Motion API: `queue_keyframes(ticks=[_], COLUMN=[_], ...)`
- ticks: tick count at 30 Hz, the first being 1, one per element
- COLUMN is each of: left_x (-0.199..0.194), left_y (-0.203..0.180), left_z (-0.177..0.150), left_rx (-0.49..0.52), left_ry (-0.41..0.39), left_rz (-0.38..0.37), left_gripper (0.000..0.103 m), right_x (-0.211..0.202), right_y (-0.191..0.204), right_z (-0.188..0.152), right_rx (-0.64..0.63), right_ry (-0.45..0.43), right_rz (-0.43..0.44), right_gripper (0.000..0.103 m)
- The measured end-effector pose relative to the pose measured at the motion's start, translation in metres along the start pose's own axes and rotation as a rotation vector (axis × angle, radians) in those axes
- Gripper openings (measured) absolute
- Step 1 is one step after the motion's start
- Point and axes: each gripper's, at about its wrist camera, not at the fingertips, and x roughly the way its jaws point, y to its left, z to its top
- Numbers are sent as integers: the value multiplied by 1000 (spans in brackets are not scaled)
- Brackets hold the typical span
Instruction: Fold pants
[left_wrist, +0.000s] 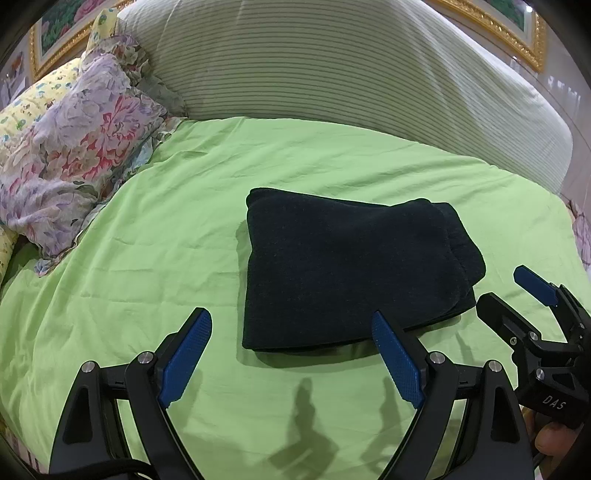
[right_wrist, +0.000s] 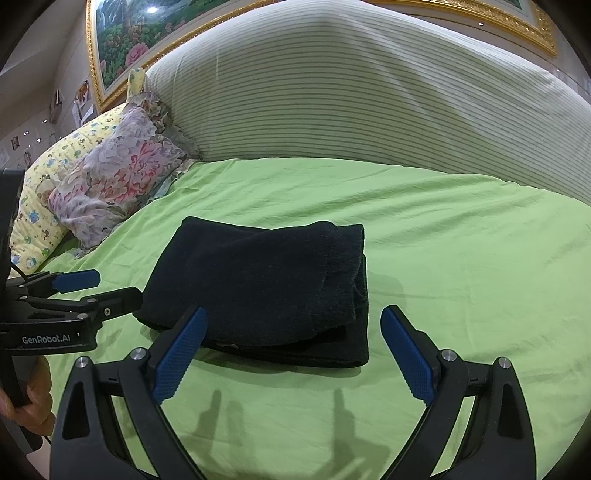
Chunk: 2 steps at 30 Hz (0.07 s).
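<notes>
The dark navy pants (left_wrist: 343, 266) lie folded into a compact rectangle on the green bed sheet (left_wrist: 166, 229); they also show in the right wrist view (right_wrist: 266, 288). My left gripper (left_wrist: 291, 325) is open and empty, held just in front of the pants' near edge. My right gripper (right_wrist: 293, 321) is open and empty, also at the near edge, by the pants' right corner. The right gripper shows at the right edge of the left wrist view (left_wrist: 517, 295), and the left gripper shows at the left of the right wrist view (right_wrist: 107, 286).
A floral pillow (left_wrist: 74, 155) and a yellow patterned pillow (right_wrist: 40, 206) lie at the left. A large striped cushion (left_wrist: 332, 62) spans the back. Gold-framed pictures (right_wrist: 122, 40) hang on the wall behind.
</notes>
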Motion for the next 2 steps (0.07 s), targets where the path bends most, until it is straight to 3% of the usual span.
queue_keyframes(ticks=[2], left_x=[0], left_y=[-1], left_z=[0], left_rx=[-5], left_ry=[6], left_rz=[2], left_gripper=[89], right_x=[0], right_y=[0], right_z=[0], right_rx=[3], right_ry=[1], right_rz=[-1], right_gripper=[96])
